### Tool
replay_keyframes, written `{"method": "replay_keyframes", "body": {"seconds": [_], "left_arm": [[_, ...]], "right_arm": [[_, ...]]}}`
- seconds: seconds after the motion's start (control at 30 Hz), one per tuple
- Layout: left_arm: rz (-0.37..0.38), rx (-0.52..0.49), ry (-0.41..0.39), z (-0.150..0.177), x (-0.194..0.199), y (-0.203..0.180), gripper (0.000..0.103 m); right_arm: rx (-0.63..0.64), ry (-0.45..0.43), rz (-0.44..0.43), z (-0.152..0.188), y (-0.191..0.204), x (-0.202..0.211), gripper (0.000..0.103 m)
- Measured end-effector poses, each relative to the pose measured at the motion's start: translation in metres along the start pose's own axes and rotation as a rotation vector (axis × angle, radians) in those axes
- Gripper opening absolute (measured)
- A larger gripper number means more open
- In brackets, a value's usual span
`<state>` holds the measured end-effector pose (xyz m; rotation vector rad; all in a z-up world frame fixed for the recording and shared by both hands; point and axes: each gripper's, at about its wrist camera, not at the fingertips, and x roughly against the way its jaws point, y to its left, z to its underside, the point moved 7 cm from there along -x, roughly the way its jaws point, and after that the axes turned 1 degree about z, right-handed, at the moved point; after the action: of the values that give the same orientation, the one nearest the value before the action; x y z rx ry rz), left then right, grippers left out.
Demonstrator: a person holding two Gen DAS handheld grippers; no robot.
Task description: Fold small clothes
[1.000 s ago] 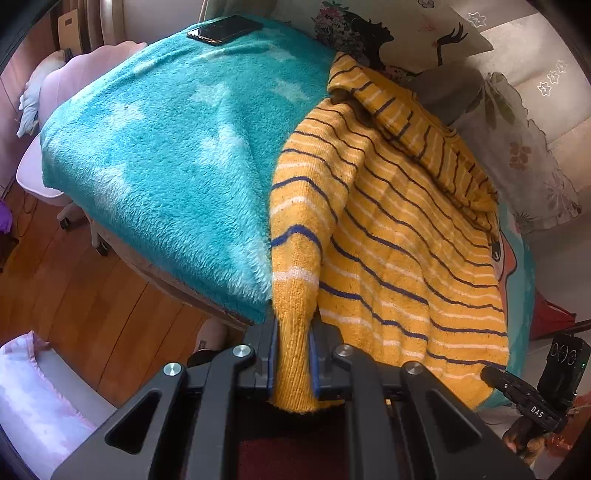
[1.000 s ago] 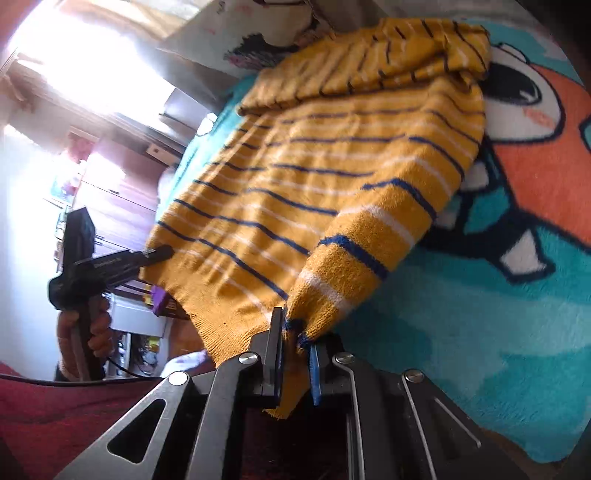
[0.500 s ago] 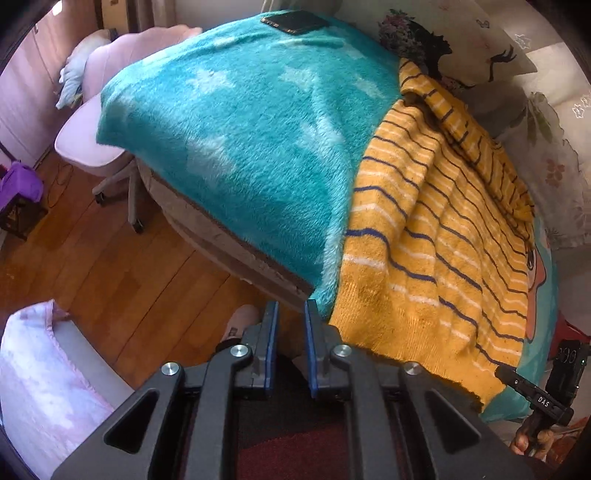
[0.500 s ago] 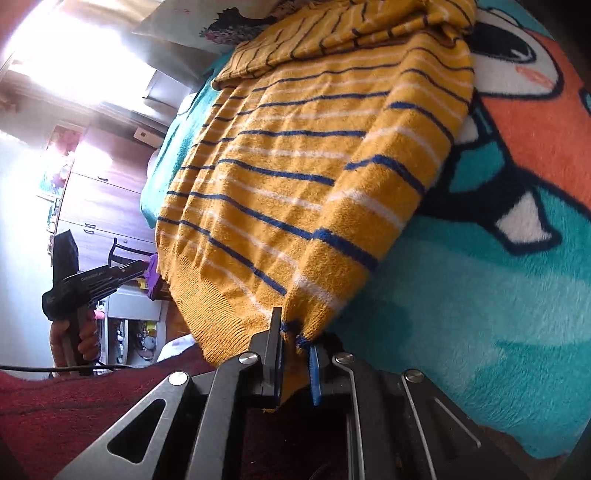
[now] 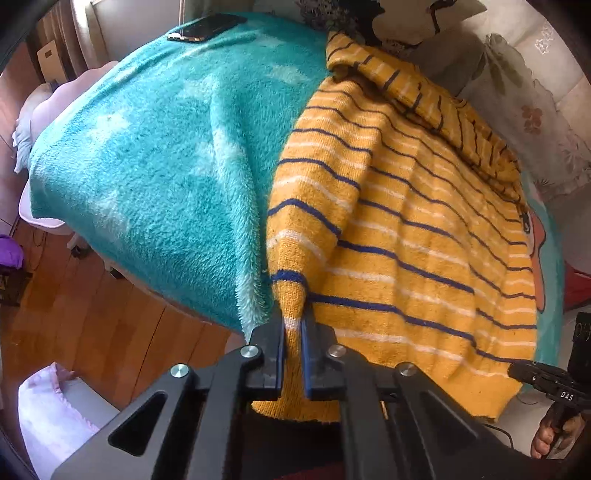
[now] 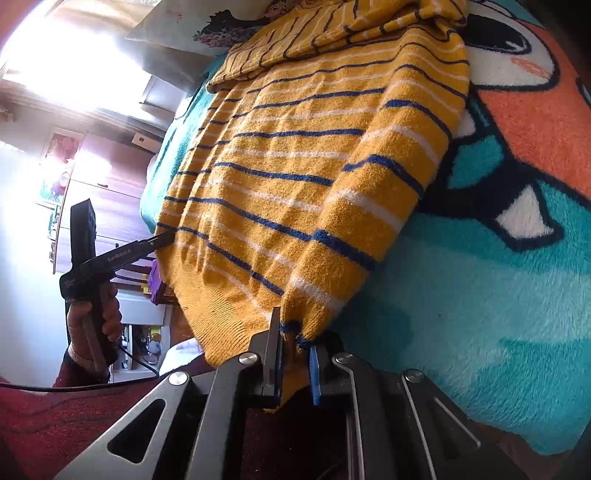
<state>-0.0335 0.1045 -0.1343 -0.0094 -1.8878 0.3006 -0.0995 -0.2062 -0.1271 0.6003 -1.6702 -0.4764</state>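
Observation:
A yellow knit sweater with blue and white stripes lies on a teal fleece blanket. Its upper part is folded over at the far end. My left gripper is shut on the left sleeve cuff at the blanket's near edge. My right gripper is shut on the right sleeve cuff; the sweater spreads away from it. The left gripper also shows in the right wrist view, touching the sweater's hem corner. The right gripper shows at the lower right edge of the left wrist view.
A dark phone lies at the blanket's far corner. Printed pillows sit beyond the sweater. An orange cartoon print covers the blanket on the right. Wooden floor and a pale chair lie to the left.
My left gripper had let go of the left sleeve half a second ago and swung left; now it is shut on the sleeve cuff again. My right gripper kept its hold throughout.

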Motion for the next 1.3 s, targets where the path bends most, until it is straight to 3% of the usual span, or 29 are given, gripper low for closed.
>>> {"method": "replay_keyframes", "body": {"seconds": [0.23, 0.33, 0.5, 0.7, 0.83, 0.97, 1.07, 1.1, 1.2, 1.27, 1.3], "left_arm": [[0.082, 0.009, -0.045, -0.023, 0.037, -0.022, 0.007], [0.132, 0.013, -0.066, -0.053, 0.044, -0.037, 0.007], [0.183, -0.02, -0.101, -0.126, 0.04, -0.067, 0.007], [0.164, -0.115, -0.14, -0.228, -0.005, -0.111, 0.007], [0.154, -0.109, -0.089, -0.284, -0.059, -0.128, 0.007], [0.178, -0.081, -0.024, -0.314, -0.102, -0.134, 0.007], [0.212, -0.054, -0.015, -0.329, -0.115, -0.131, 0.011], [0.217, -0.054, -0.023, -0.334, -0.117, -0.129, 0.016], [0.217, -0.05, -0.068, -0.346, -0.113, -0.121, 0.048], [0.22, -0.037, -0.089, -0.35, -0.109, -0.113, 0.056], [0.223, -0.036, -0.087, -0.351, -0.107, -0.11, 0.057]], "right_arm": [[-0.029, -0.068, -0.097, -0.015, 0.005, 0.021, 0.011], [-0.054, -0.131, -0.143, -0.038, 0.009, 0.037, 0.011], [-0.094, -0.283, -0.162, -0.105, 0.003, 0.074, 0.011], [-0.212, -0.402, -0.12, -0.193, -0.029, 0.085, 0.011], [-0.31, -0.424, -0.067, -0.257, -0.064, 0.065, 0.011], [-0.392, -0.424, -0.06, -0.299, -0.093, 0.045, 0.013], [-0.521, -0.441, -0.123, -0.317, -0.121, 0.034, 0.017], [-0.556, -0.454, -0.138, -0.321, -0.128, 0.034, 0.02], [-0.626, -0.521, -0.15, -0.33, -0.147, 0.042, 0.037], [-0.647, -0.579, -0.126, -0.335, -0.157, 0.054, 0.053], [-0.648, -0.6, -0.11, -0.337, -0.159, 0.061, 0.056]]}}
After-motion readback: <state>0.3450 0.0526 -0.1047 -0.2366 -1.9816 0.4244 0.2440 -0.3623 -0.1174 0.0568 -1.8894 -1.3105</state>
